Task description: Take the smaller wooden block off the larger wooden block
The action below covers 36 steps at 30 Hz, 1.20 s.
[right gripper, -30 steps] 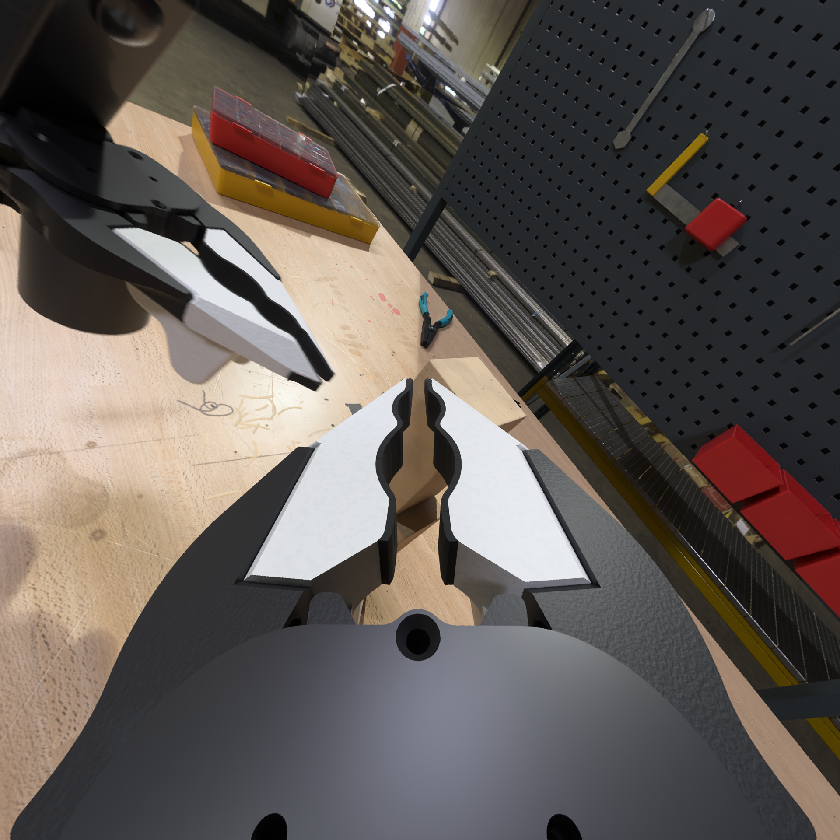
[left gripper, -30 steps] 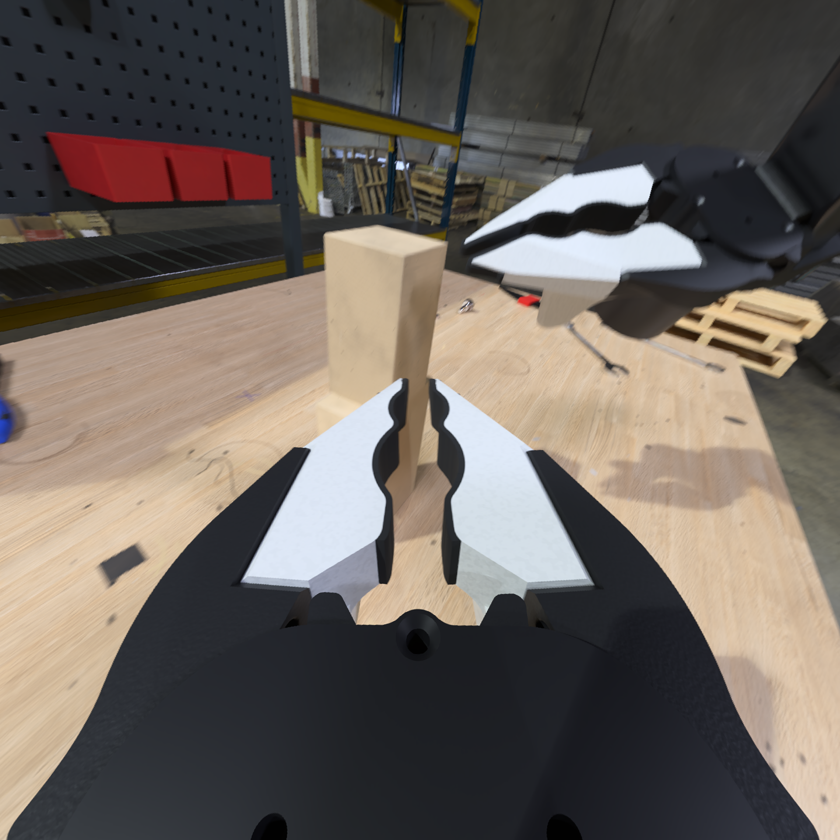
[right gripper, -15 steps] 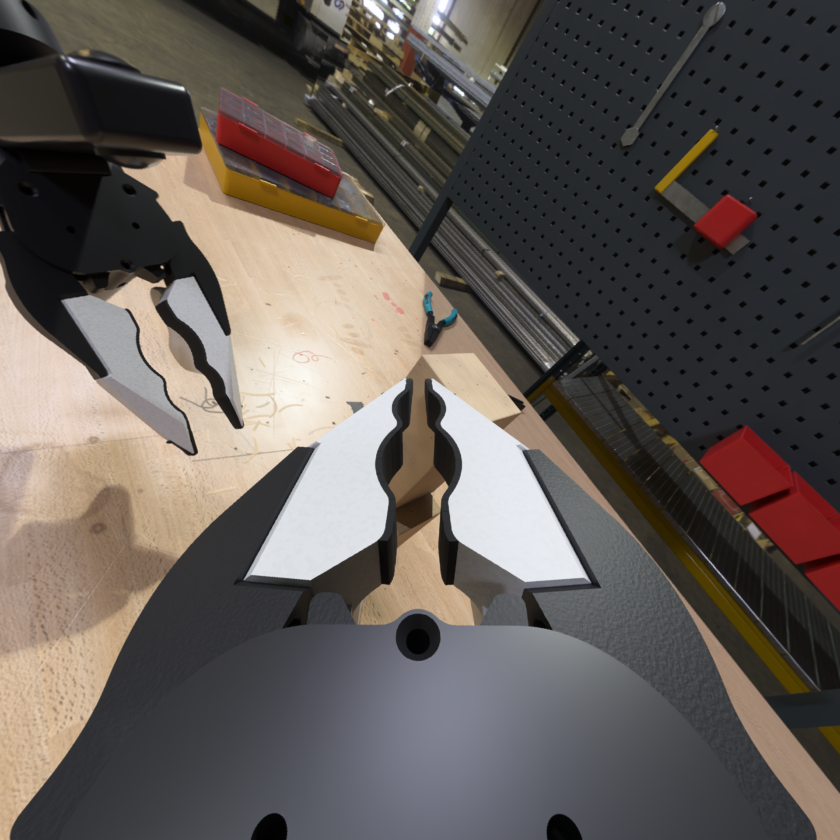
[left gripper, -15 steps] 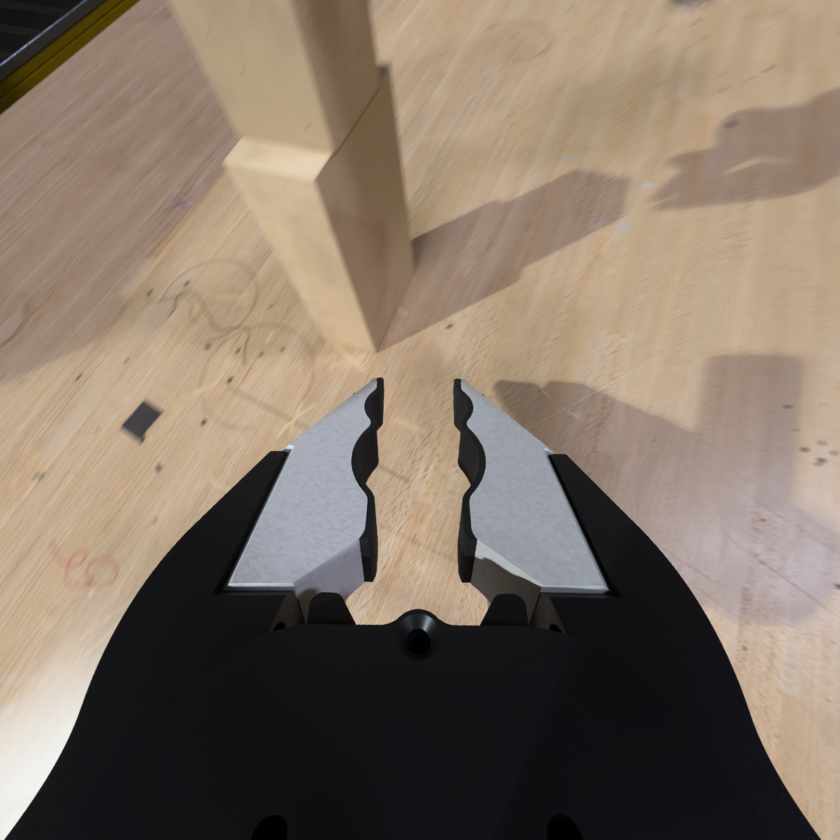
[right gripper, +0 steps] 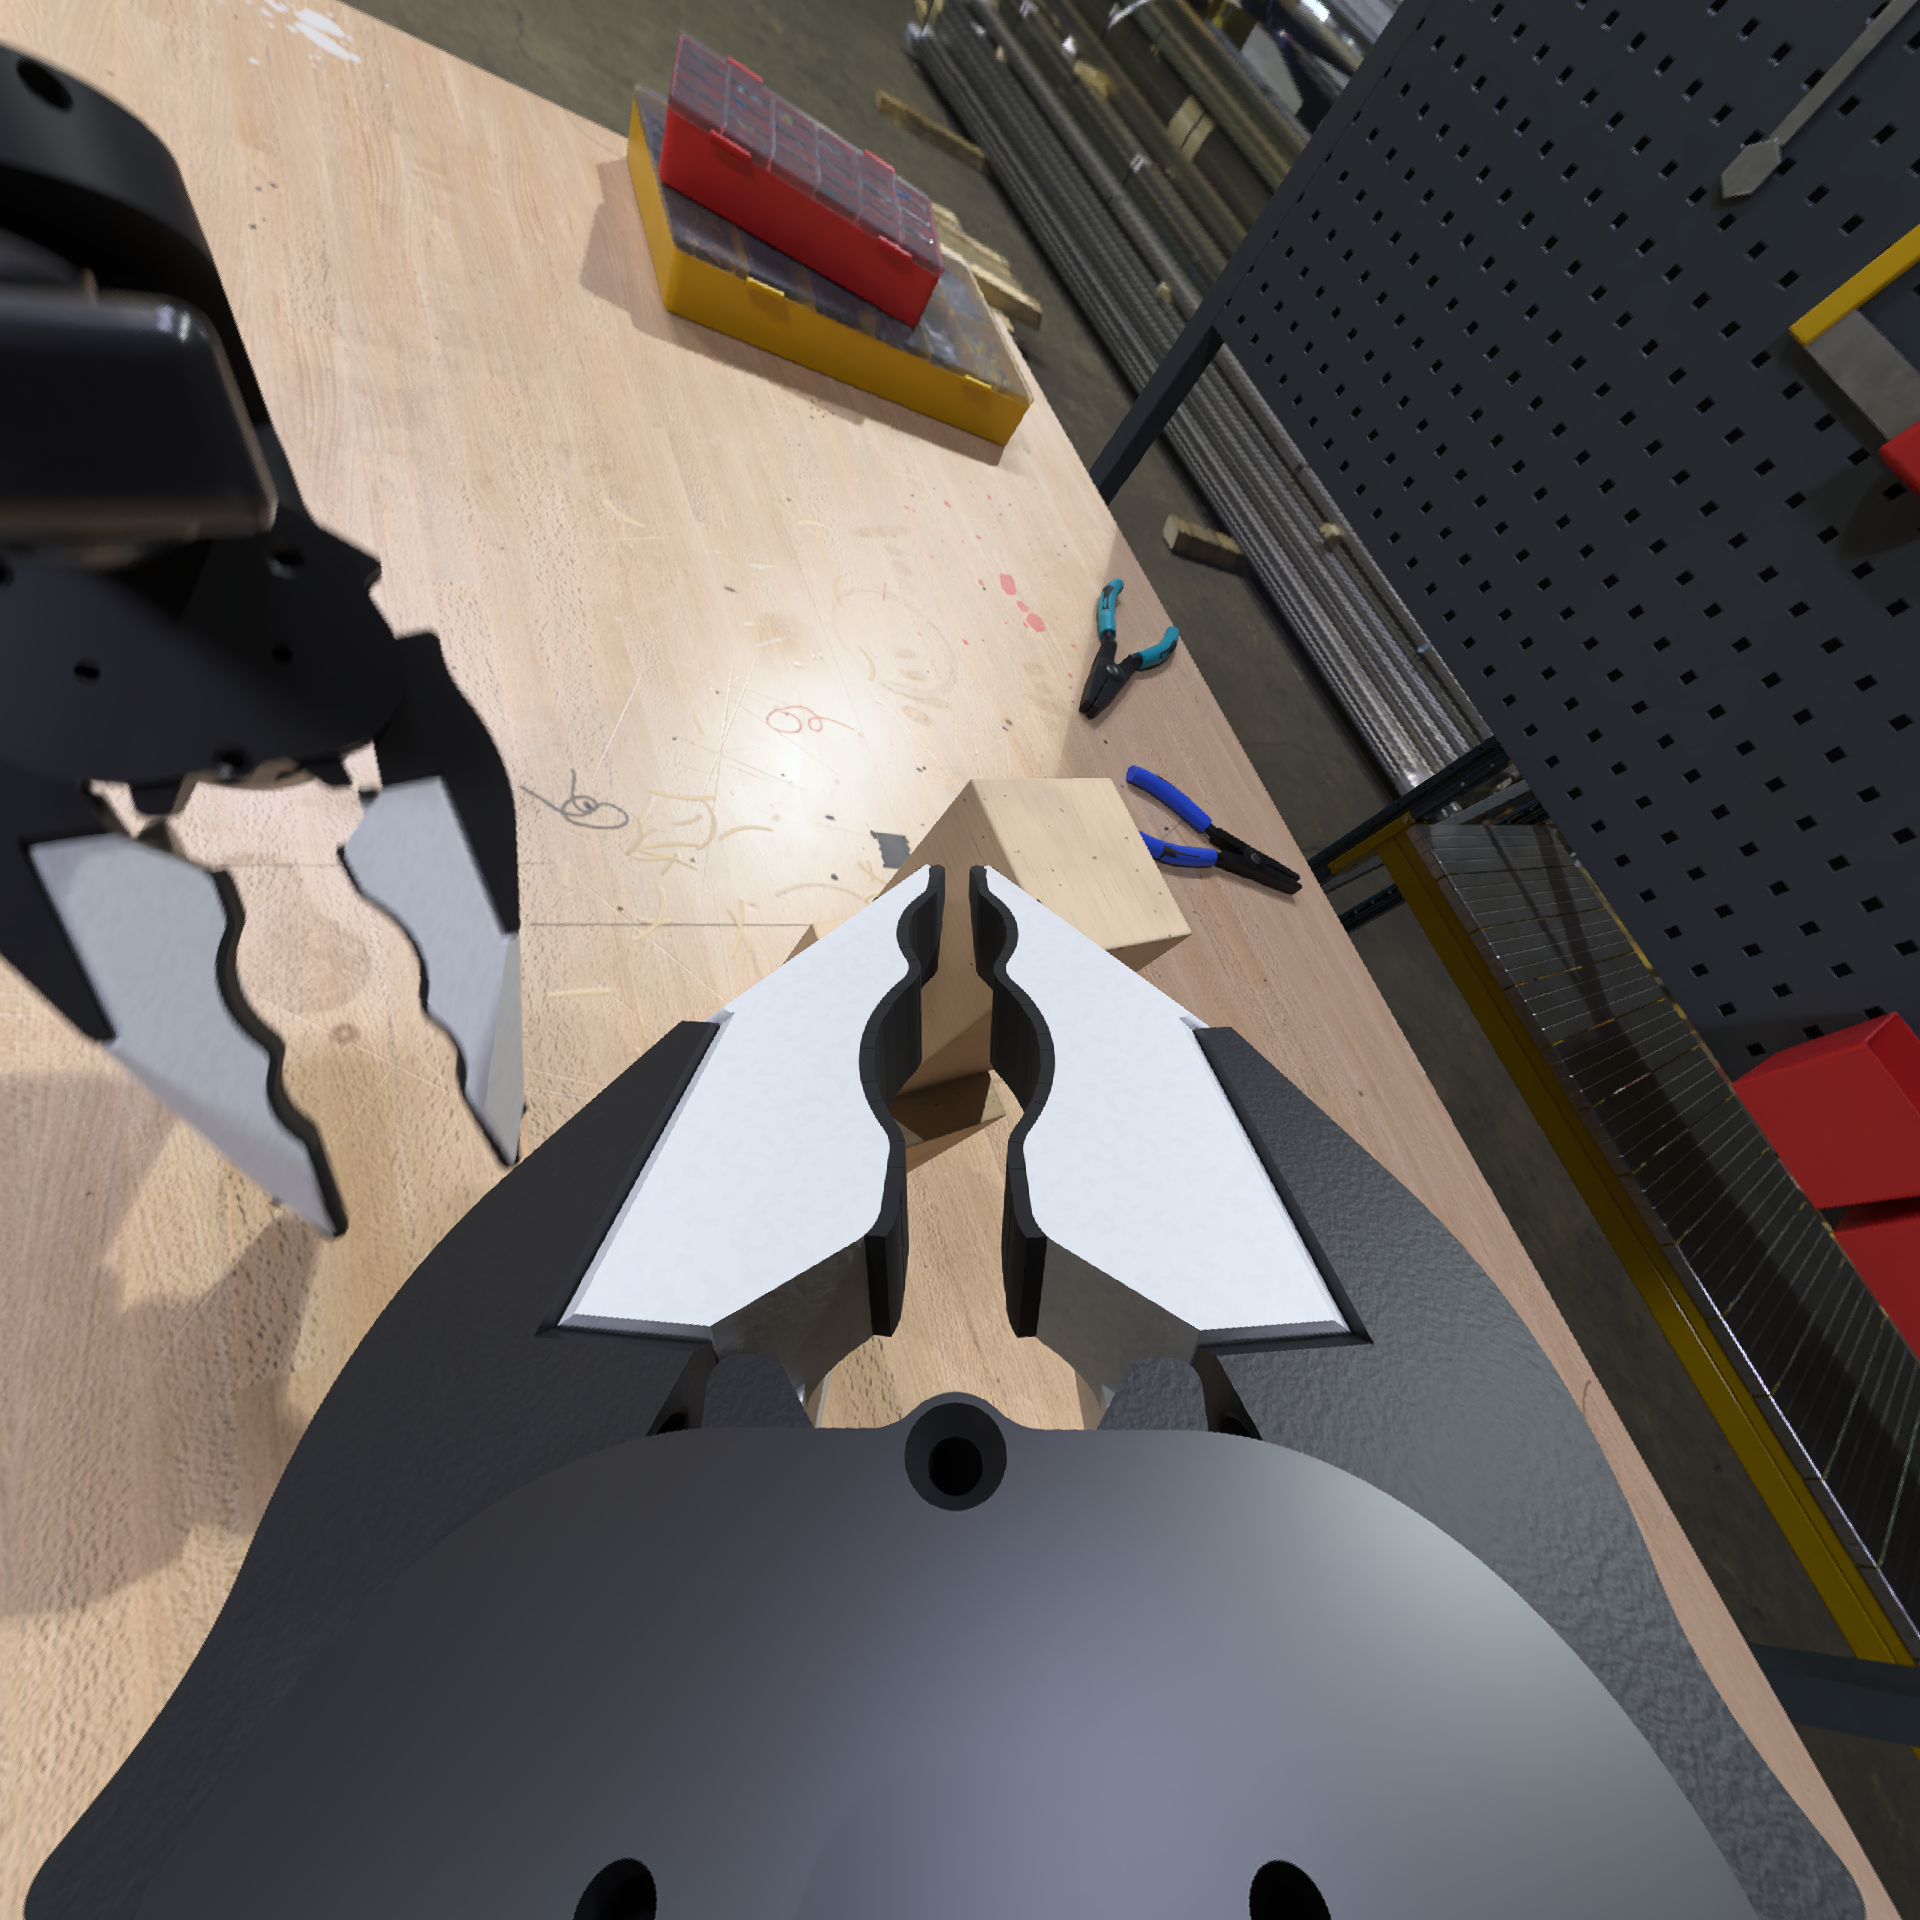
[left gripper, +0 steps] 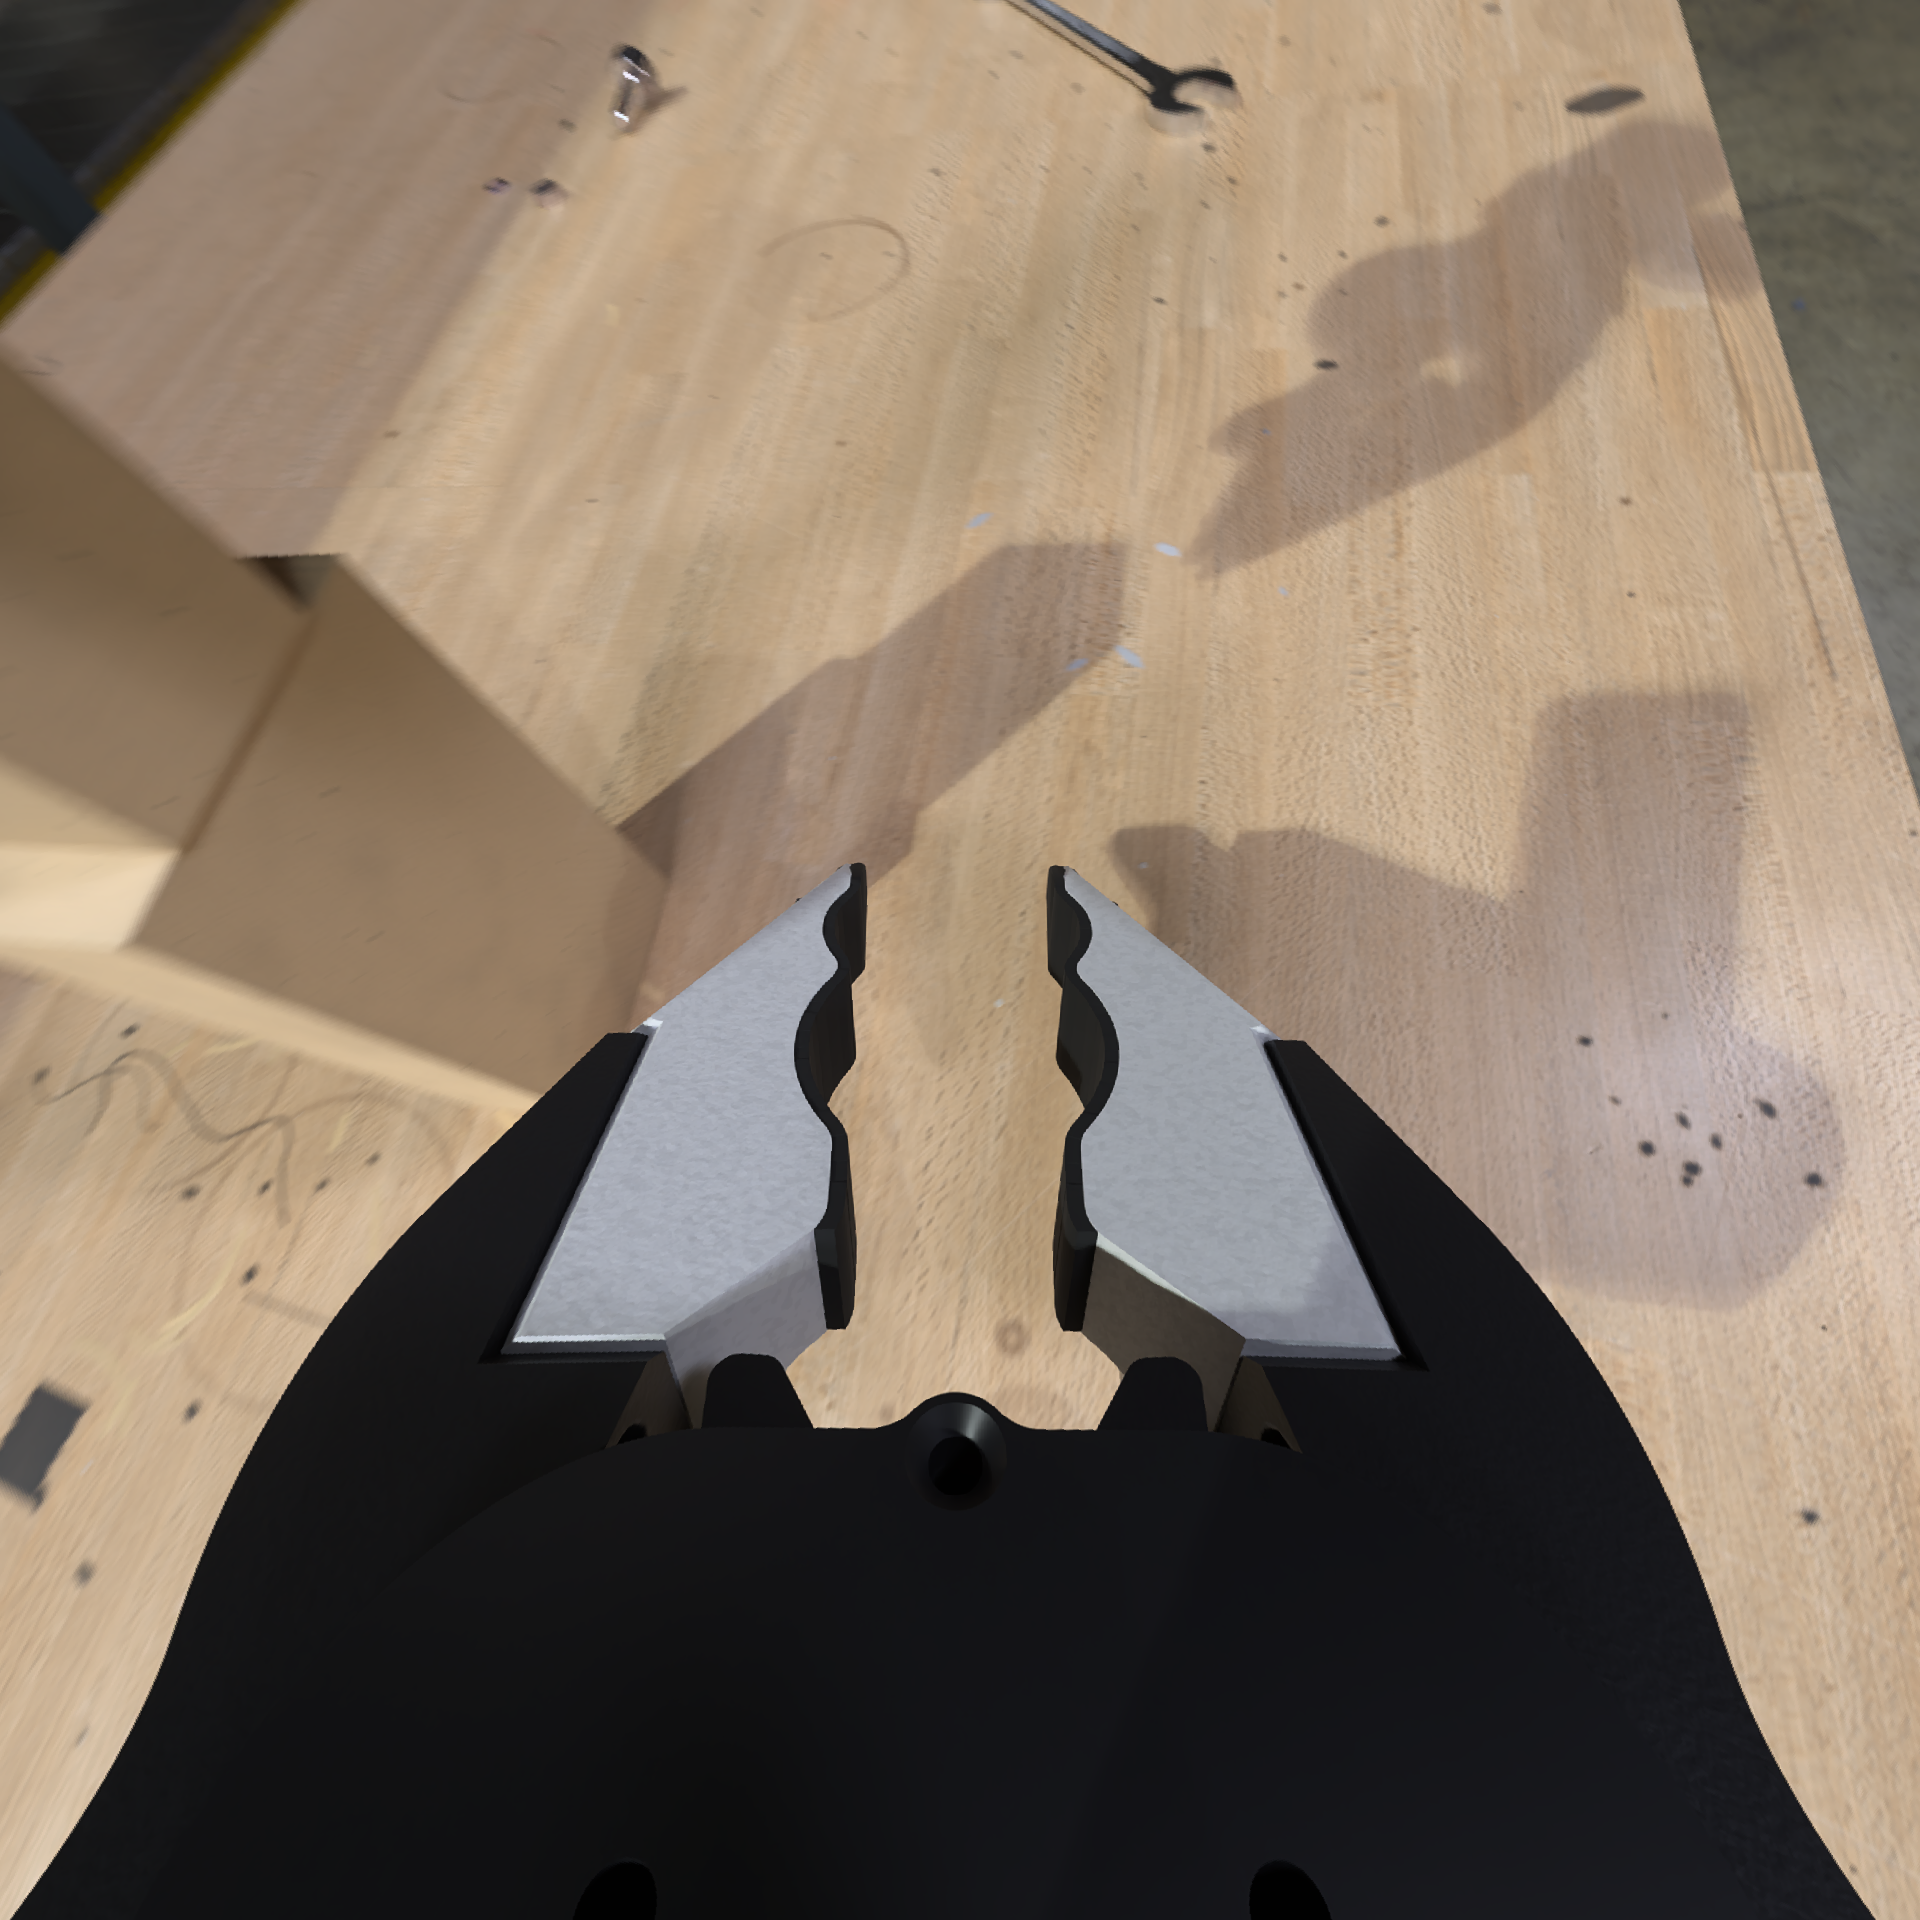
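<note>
A tall, narrower wooden block (right gripper: 1070,862) stands upright on a wider, lower wooden block (right gripper: 951,1117). My right gripper (right gripper: 956,883) is shut and empty, hovering above and short of the tall block, which shows past its fingertips. My left gripper (left gripper: 954,883) is open and empty, tilted down at the bare bench. In its view the stack is at the left edge: the upper block (left gripper: 114,644) on the lower block (left gripper: 395,862), just left of the left fingertip. The open left gripper (right gripper: 416,1184) also shows in the right wrist view, left of the stack.
On the wooden bench are a yellow and red organiser box (right gripper: 821,260), teal pliers (right gripper: 1122,655), blue pliers (right gripper: 1205,831), a wrench (left gripper: 1143,62) and loose screws (left gripper: 629,88). A dark pegboard (right gripper: 1558,416) with red bins (right gripper: 1839,1112) runs behind the bench. The bench edge (left gripper: 1787,416) lies right.
My left gripper opened, tipped downward and moved in low beside the stack, so the blocks slid to its left edge. My right gripper stayed shut and drew back and up a little.
</note>
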Each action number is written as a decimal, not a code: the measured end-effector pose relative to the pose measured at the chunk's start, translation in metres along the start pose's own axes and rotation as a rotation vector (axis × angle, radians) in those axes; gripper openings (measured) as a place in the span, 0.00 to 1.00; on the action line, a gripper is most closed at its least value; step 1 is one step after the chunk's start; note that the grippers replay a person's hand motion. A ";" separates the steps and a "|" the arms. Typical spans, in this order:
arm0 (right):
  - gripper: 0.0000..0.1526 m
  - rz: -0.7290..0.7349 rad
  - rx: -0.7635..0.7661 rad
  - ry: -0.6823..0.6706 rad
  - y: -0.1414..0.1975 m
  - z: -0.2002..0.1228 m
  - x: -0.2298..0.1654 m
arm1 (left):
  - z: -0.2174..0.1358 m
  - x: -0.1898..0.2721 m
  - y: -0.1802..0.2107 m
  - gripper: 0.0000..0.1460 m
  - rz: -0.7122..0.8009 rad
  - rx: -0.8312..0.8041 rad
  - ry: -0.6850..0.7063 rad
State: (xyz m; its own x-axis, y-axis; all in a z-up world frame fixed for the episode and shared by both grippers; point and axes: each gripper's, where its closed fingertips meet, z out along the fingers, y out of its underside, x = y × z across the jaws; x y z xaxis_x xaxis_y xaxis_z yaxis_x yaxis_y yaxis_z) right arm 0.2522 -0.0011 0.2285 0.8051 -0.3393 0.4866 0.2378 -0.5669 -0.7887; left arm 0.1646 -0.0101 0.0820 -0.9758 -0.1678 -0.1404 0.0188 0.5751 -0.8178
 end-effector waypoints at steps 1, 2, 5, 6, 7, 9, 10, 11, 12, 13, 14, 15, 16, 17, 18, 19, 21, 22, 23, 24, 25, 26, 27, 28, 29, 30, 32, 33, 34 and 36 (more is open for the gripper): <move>0.03 -0.003 -0.007 -0.004 0.000 0.000 0.000 | 0.008 0.006 0.000 0.24 0.011 -0.014 0.020; 0.03 -0.007 -0.011 -0.007 0.000 0.000 0.000 | 0.016 0.012 -0.001 0.23 0.012 -0.023 0.035; 0.03 -0.004 -0.009 -0.020 0.000 0.000 0.000 | 0.035 0.021 0.001 0.23 0.020 -0.073 0.049; 0.03 -0.001 -0.006 -0.027 0.000 0.000 0.000 | 0.039 0.025 0.000 0.23 0.018 -0.077 0.058; 0.03 0.000 -0.003 -0.032 0.001 -0.001 0.001 | 0.043 0.027 -0.001 0.23 0.009 -0.075 0.068; 0.03 0.002 0.002 -0.042 0.001 -0.001 0.001 | 0.045 0.023 -0.002 0.22 0.015 -0.073 0.023; 0.03 0.002 0.003 -0.047 0.001 -0.001 0.001 | 0.043 0.019 -0.002 0.20 0.017 -0.069 0.003; 0.03 0.001 0.001 -0.052 0.001 -0.001 0.002 | 0.040 0.015 -0.003 0.20 0.003 -0.062 -0.016; 0.03 -0.001 -0.002 -0.057 0.001 -0.001 0.002 | 0.035 0.008 -0.002 0.20 -0.010 -0.053 -0.048; 0.03 -0.004 -0.007 -0.063 0.001 -0.001 0.002 | 0.029 0.000 -0.002 0.19 -0.024 -0.041 -0.087; 0.03 -0.006 -0.012 -0.071 0.001 -0.001 0.002 | 0.022 -0.008 -0.001 0.19 -0.048 -0.023 -0.122; 0.03 -0.006 -0.019 -0.080 0.001 -0.001 0.002 | 0.014 -0.017 -0.002 0.19 -0.078 0.001 -0.158; 0.03 -0.007 -0.025 -0.086 0.001 -0.001 0.002 | 0.004 -0.026 -0.003 0.20 -0.100 0.033 -0.198; 0.03 -0.008 -0.031 -0.091 0.001 -0.001 0.002 | -0.008 -0.036 -0.004 0.20 -0.113 0.057 -0.245; 0.03 -0.010 -0.036 -0.094 0.001 -0.001 0.002 | -0.021 -0.049 -0.002 0.21 -0.120 0.065 -0.302; 0.03 -0.011 -0.040 -0.096 0.001 -0.002 0.002 | -0.038 -0.064 -0.001 0.22 -0.122 0.070 -0.373; 0.03 -0.011 -0.044 -0.100 0.002 -0.002 0.003 | -0.073 -0.093 -0.003 0.28 -0.120 0.121 -0.503; 0.03 -0.009 -0.044 -0.103 0.002 -0.003 0.003 | -0.090 -0.107 -0.007 0.32 -0.122 0.165 -0.547; 0.03 -0.005 -0.042 -0.107 0.002 -0.003 0.003 | -0.104 -0.117 -0.013 0.37 -0.127 0.217 -0.567; 0.03 0.001 -0.039 -0.111 0.003 -0.004 0.003 | -0.115 -0.124 -0.021 0.40 -0.136 0.268 -0.553; 0.03 0.008 -0.036 -0.115 0.003 -0.004 0.003 | -0.123 -0.128 -0.031 0.43 -0.133 0.310 -0.527; 0.03 0.014 -0.032 -0.120 0.003 -0.004 0.003 | -0.131 -0.130 -0.042 0.45 -0.103 0.339 -0.530; 0.03 0.020 -0.029 -0.125 0.003 -0.004 0.003 | -0.136 -0.130 -0.053 0.45 -0.044 0.355 -0.546; 0.03 0.027 -0.028 -0.130 0.003 -0.005 0.003 | -0.139 -0.127 -0.064 0.45 0.032 0.350 -0.558; 0.03 0.035 -0.027 -0.135 0.003 -0.005 0.003 | -0.138 -0.123 -0.075 0.44 0.108 0.332 -0.565; 0.03 0.042 -0.027 -0.141 0.004 -0.005 0.003 | -0.136 -0.117 -0.085 0.42 0.190 0.312 -0.566; 0.03 0.058 -0.029 -0.153 0.004 -0.005 0.004 | -0.124 -0.106 -0.098 0.38 0.338 0.251 -0.558; 0.03 0.064 -0.029 -0.158 0.004 -0.006 0.004 | -0.118 -0.106 -0.101 0.37 0.393 0.201 -0.580; 0.03 0.070 -0.029 -0.162 0.004 -0.006 0.004 | -0.115 -0.109 -0.104 0.37 0.447 0.152 -0.629; 0.03 0.078 -0.029 -0.167 0.005 -0.007 0.005 | -0.112 -0.116 -0.110 0.39 0.538 0.097 -0.695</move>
State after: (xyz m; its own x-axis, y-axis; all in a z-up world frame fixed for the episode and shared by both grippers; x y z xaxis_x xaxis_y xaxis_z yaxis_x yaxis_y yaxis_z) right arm 0.2532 -0.0103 0.2296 0.8999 -0.2551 0.3537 0.1576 -0.5660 -0.8092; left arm 0.2512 0.0358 0.2510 -0.4766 -0.3609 -0.8017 0.4869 0.6509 -0.5825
